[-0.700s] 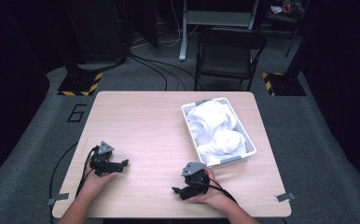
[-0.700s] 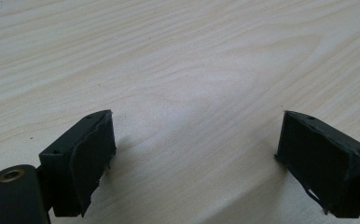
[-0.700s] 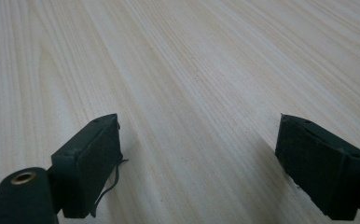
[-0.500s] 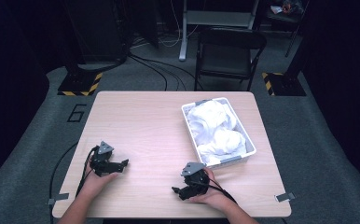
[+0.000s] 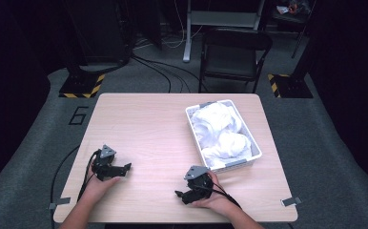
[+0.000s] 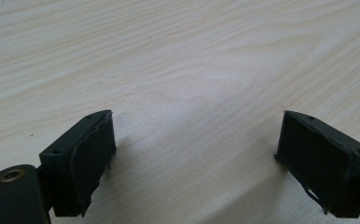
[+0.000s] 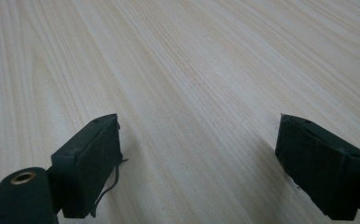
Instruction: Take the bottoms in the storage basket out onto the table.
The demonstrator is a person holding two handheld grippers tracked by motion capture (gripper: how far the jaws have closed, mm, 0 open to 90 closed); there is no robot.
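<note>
Two tools, left (image 5: 125, 167) and right (image 5: 179, 194), rest wide open on the surface (image 5: 148, 129), nothing between their jaws; basket (image 5: 254, 151) just beyond right tool

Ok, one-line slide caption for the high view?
Both open grippers, left gripper and right gripper, rest on the light wooden table beside a white plastic basket of white cloth.

Pale wooden table (image 5: 163, 129): open passage across left and centre (bare grain between both jaw pairs); white slatted plastic basket (image 5: 256, 151) of crumpled white cloth (image 5: 218, 131) obstructs right side.
</note>
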